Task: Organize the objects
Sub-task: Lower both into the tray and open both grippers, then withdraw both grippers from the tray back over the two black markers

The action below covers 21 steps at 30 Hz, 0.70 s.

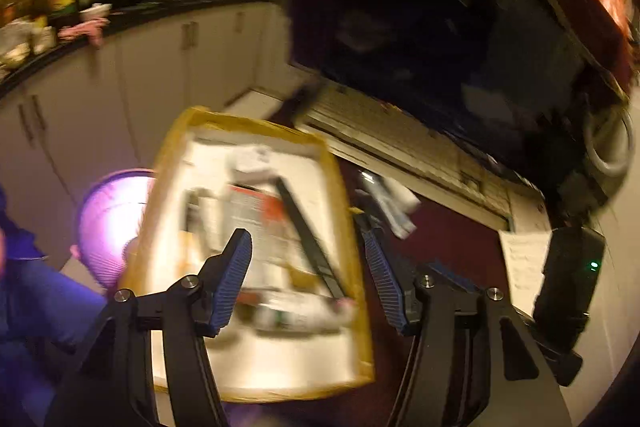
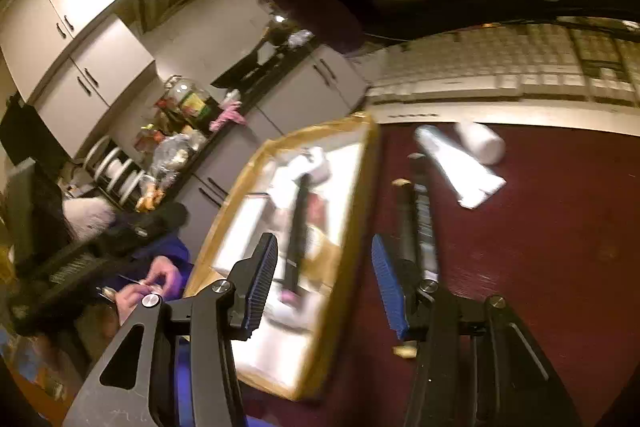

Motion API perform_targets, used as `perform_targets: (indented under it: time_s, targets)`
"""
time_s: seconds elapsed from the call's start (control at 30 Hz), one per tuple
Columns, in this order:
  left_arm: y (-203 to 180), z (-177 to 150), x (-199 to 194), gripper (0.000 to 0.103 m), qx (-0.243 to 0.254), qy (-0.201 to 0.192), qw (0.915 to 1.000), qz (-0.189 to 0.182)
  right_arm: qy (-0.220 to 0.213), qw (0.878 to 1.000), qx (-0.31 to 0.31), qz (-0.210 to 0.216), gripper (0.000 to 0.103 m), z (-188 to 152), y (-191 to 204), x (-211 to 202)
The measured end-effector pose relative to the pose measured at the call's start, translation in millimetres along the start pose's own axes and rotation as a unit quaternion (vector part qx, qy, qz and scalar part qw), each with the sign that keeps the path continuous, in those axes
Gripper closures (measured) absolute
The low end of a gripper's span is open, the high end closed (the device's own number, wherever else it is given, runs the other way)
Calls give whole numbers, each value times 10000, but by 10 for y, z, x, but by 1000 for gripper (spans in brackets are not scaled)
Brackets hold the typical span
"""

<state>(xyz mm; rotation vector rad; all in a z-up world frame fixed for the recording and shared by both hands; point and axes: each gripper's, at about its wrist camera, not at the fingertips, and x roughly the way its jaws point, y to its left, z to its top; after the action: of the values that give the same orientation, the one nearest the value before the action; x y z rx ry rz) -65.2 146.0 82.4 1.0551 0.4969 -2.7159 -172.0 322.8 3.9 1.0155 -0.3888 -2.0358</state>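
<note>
A shallow cardboard box [image 1: 362, 307] with tan taped edges and a white inside lies on the dark red table [image 1: 448, 247]. It holds a black comb [image 1: 308, 231], a printed packet [image 1: 256, 215] and a white tube [image 1: 304, 311]. My left gripper [image 1: 306, 281] is open over the box's right rim, empty. In the right wrist view the box [image 2: 344, 267] sits left of centre; my right gripper [image 2: 324, 287] is open above its right edge, empty. A white tube [image 2: 456, 163], a white roll [image 2: 482, 141] and dark pens [image 2: 420, 211] lie on the table right of the box. Both views are blurred.
A pale keyboard [image 2: 500, 71] lies at the table's far side under a dark monitor [image 1: 420, 7]. A black device [image 1: 568, 291] stands at the right. A purple fan [image 1: 108, 219], a seated person [image 2: 152, 283] and kitchen counters [image 1: 120, 19] are to the left.
</note>
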Motion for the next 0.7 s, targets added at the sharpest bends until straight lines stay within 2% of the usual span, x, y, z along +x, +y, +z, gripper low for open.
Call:
perform_targets:
  time_s: [0.3,0.7]
  targets:
    - [-506,-121,316,45,305,495,9980,-240,-55,9984,392,-407,59,-60,-472,-190]
    - [-629,-185,570,45,307,870,9956,-171,-35,9958,743,-525,59,-112,-672,-191]
